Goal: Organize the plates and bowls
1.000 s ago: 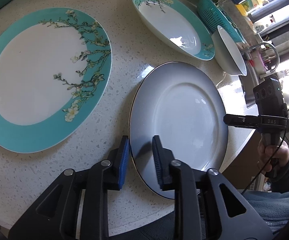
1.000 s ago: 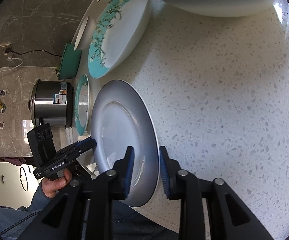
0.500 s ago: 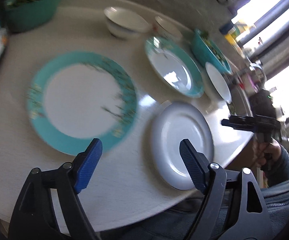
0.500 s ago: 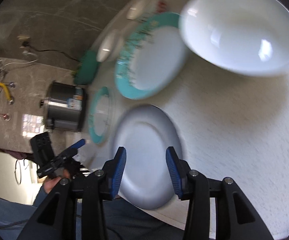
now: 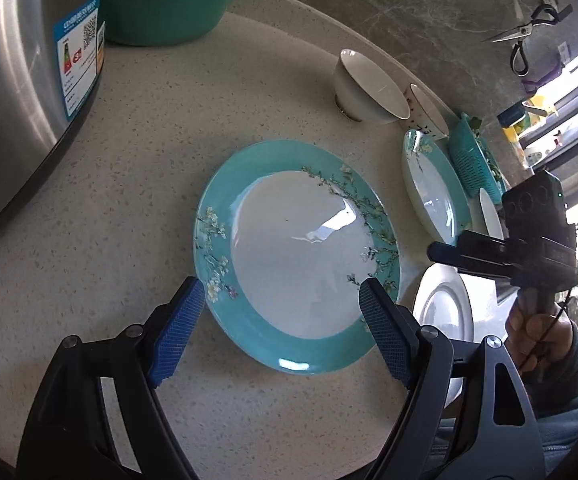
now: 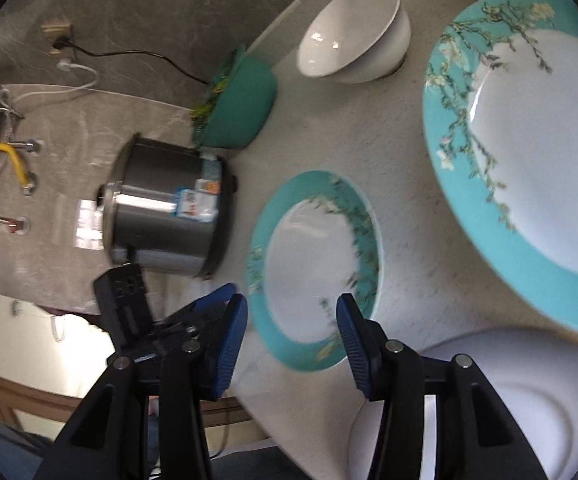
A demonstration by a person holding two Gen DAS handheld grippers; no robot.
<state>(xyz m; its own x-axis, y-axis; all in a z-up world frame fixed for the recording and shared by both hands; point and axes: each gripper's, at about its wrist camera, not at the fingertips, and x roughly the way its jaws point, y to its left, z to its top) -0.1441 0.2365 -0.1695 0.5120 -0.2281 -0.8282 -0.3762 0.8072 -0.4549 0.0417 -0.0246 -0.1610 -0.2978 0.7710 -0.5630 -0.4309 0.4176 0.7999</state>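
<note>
A: Left gripper (image 5: 279,326), jaws?
B: Spread wide, having just opened, nothing pinched. They hang over the near rim of the big teal plate (image 5: 297,264), which lies flat on the bench (image 5: 129,216).
A: Right gripper (image 6: 291,338)?
B: Jaws parted, just opening further, empty; the same plate's near rim shows between them.
A: Beside that plate?
B: Plain white plate (image 5: 443,312) just right of it, near the bench edge. Steel cooker (image 5: 21,92) to its left.
A: Farther back?
B: Teal-rimmed deep dish (image 5: 435,188) beyond the plate to the right, white bowl (image 5: 365,88) behind it, green basin (image 5: 165,4) farthest, by the cooker.
</note>
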